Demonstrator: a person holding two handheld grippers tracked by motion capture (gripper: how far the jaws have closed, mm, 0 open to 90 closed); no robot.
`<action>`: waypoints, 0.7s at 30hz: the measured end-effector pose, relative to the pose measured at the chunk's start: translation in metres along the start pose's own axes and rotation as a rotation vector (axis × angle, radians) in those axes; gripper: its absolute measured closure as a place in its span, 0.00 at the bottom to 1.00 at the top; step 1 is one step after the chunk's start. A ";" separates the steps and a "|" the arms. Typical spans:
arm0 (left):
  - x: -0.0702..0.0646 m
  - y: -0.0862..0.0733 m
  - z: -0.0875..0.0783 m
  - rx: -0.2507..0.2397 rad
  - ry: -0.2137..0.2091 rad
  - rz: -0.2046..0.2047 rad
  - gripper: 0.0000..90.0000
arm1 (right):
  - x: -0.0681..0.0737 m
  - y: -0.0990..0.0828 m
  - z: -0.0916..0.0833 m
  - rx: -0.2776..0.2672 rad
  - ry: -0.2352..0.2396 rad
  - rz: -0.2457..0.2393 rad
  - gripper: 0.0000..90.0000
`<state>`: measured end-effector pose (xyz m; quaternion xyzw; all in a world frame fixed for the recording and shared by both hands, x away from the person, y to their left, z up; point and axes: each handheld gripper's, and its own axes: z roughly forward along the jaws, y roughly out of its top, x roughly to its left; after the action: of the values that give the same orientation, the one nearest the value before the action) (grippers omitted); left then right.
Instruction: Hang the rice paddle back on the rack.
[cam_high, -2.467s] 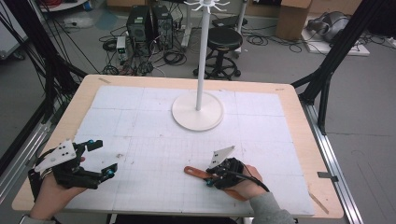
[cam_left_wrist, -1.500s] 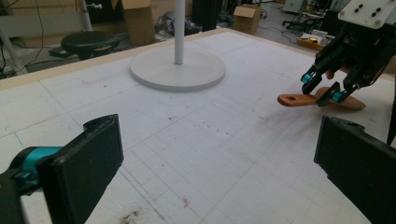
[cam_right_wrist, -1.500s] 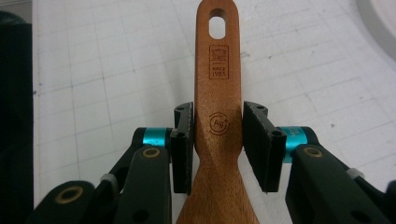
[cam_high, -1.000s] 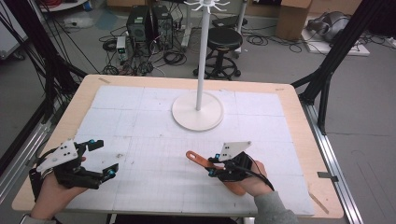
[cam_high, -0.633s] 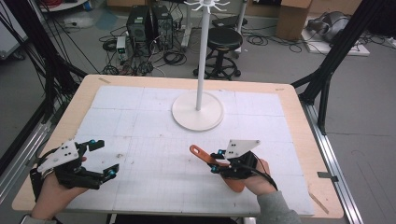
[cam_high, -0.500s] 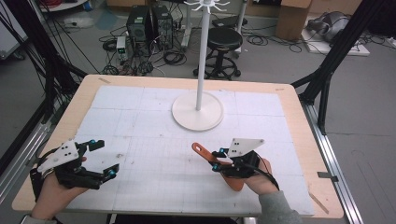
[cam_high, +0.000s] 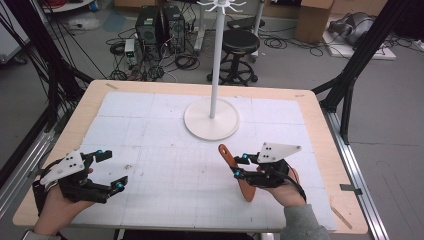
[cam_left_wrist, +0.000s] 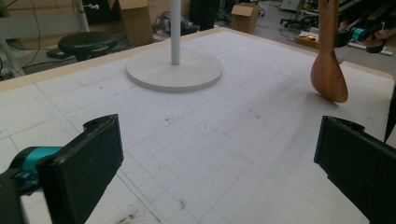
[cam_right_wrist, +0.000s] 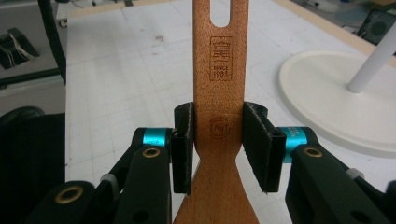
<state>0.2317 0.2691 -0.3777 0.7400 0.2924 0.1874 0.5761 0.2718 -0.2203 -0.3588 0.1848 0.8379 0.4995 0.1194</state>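
A brown wooden spatula (cam_high: 246, 188) stands tilted over the white mat, its blade low near the table's front and its slotted handle pointing up and away. My right gripper (cam_high: 238, 166) is shut on the handle just above the blade. In the right gripper view the two black pads squeeze the spatula (cam_right_wrist: 218, 70) from both sides, below its stamped mark and hanging slot. My left gripper (cam_high: 115, 169) rests at the front left, open and holding nothing. In the left gripper view its jaws stand wide apart, and the spatula (cam_left_wrist: 328, 70) shows at the far right.
A white hook stand with a round base (cam_high: 200, 125) and a thin pole (cam_high: 216, 60) rises at the mat's far middle; the base (cam_left_wrist: 175, 70) (cam_right_wrist: 327, 107) also appears in both gripper views. Beyond the wooden table edge (cam_high: 320, 125) are a stool, computers and cables on the floor.
My right gripper has lifted the spatula off the mat, carried it to the right and tipped it more upright. The left gripper has stayed put.
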 end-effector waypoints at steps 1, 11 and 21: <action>0.000 0.000 0.000 -0.001 -0.001 -0.001 0.02 | -0.001 0.000 -0.002 -0.010 0.000 0.003 0.72; -0.003 0.003 0.001 -0.009 -0.010 0.001 0.02 | -0.003 0.003 -0.015 -0.080 0.015 0.020 0.72; -0.002 0.002 0.001 -0.005 -0.006 0.002 0.02 | -0.006 0.005 -0.028 -0.143 0.018 0.031 0.72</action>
<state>0.2315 0.2664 -0.3762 0.7394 0.2895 0.1862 0.5787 0.2672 -0.2423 -0.3413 0.1842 0.7981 0.5616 0.1172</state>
